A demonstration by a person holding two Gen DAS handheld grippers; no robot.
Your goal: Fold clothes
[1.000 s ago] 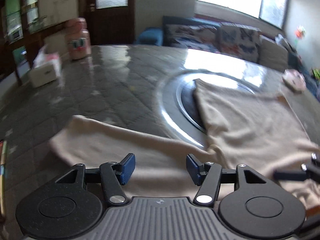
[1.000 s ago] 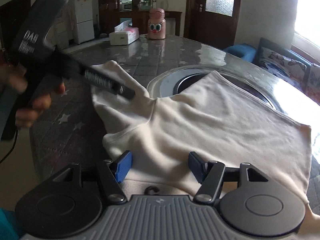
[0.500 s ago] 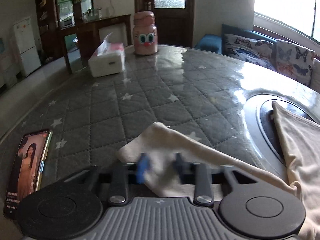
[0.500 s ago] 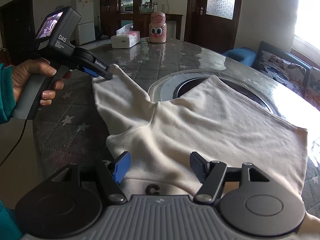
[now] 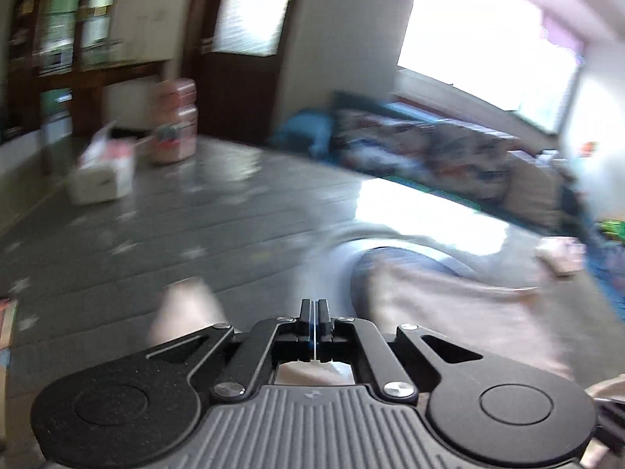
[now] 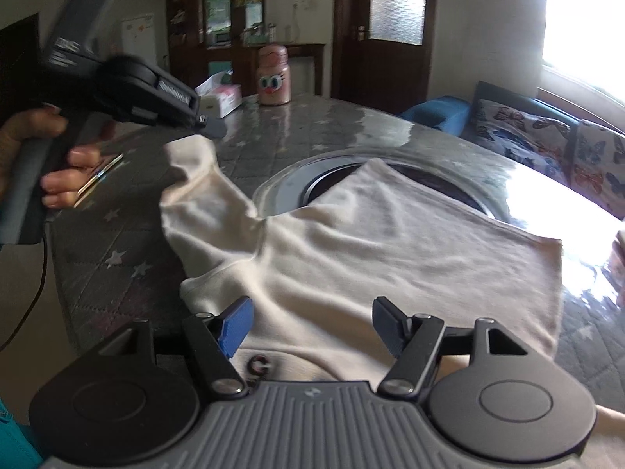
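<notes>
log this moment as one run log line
left gripper: shut on sleeve, lifting | right gripper: open over shirt | table | fold not done

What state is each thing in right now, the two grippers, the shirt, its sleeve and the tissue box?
left gripper: shut on the sleeve.
right gripper: open, over the shirt's collar end.
shirt: spread flat on the table, unfolded.
sleeve: end lifted off the table.
tissue box: open, tissue sticking out.
</notes>
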